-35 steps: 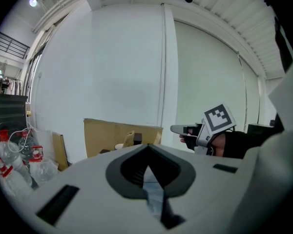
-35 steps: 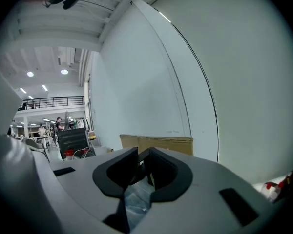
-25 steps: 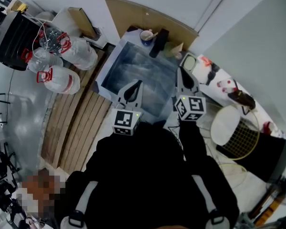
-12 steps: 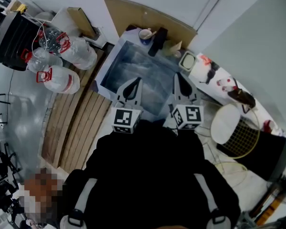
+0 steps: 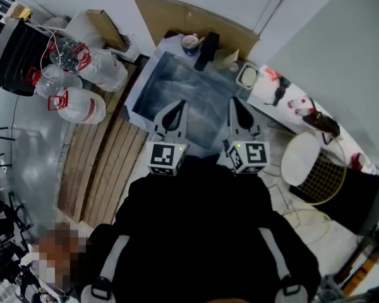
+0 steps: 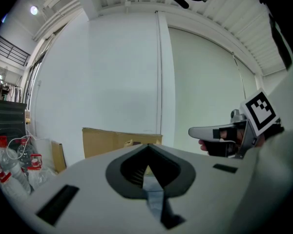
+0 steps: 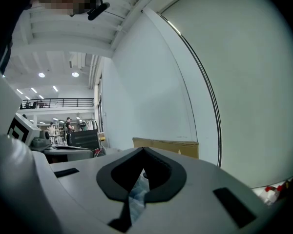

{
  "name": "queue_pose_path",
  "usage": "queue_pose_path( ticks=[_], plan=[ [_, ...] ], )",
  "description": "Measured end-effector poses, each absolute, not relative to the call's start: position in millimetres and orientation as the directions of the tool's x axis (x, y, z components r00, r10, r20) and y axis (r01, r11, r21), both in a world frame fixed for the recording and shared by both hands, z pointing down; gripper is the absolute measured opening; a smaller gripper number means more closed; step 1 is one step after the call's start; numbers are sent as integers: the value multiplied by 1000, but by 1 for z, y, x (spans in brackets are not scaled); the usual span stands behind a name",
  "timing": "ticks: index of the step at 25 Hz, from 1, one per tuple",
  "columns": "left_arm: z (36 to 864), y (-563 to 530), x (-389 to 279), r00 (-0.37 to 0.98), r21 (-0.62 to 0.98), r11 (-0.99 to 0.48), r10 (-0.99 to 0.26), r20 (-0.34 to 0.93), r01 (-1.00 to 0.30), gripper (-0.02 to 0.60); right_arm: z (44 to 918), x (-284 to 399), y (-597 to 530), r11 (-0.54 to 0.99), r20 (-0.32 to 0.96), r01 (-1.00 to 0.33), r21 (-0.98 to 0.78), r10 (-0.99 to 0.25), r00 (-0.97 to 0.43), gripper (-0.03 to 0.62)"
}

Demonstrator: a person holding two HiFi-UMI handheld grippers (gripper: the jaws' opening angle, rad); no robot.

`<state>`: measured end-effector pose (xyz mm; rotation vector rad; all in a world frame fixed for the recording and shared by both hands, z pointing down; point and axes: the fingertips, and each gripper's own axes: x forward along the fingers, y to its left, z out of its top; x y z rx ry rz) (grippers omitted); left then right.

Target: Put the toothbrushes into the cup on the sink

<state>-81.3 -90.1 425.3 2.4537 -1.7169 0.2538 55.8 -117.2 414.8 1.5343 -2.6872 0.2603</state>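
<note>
Sink (image 5: 196, 84), left tongs (image 5: 179, 106) closed, right tongs (image 5: 233, 102) closed, black-and-white marker cubes (image 5: 168, 158)

Cup (image 5: 191, 41) on far rim of sink (image 5: 177, 88), bottles (image 5: 91, 68) left of it; cardboard (image 5: 177, 17) behind

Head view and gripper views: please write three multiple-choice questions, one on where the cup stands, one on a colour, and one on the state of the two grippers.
1. Where is the cup?
A. on the far rim of the sink
B. on the floor
C. in a gripper

2. What colour are the handles on the water bottles?
A. green
B. red
C. yellow

3. How are the left gripper and the right gripper?
A. both open
B. one shut on a toothbrush
C. both shut, empty

Answers:
1. A, the cup stands behind the basin.
2. B, red loops show at the bottle necks.
3. C, each pair of jaws meets with nothing between.
</note>
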Motion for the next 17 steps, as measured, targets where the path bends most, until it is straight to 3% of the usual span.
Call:
queue_pose_path(
  ticks=[17],
  plan=[
    [432,-90,-81,338,23,-342,-913,231,-939,2,429,68,-115,457,150,-873,-174,-863,-482,3]
  ],
)
